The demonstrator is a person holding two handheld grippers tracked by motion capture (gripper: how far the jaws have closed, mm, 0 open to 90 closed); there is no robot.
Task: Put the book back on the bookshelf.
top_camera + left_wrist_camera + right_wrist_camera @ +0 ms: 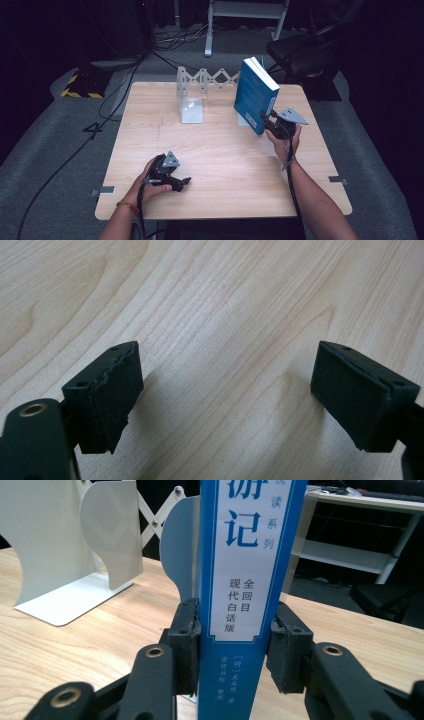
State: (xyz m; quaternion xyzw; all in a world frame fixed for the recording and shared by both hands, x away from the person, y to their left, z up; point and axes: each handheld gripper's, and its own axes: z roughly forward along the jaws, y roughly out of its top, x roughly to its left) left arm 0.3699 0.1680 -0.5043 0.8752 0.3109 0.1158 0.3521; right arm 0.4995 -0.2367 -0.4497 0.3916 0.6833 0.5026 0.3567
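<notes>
the left gripper (184, 183) rests low on the wooden table (220, 165), its jaws spread over bare wood. the white extendable bookend rack (192, 100) is partly hidden behind the one blue book (255, 95), whose top is cut off in the right gripper view. the right gripper (267, 122) pinches its white-labelled spine, upright near the table's far right.
</notes>
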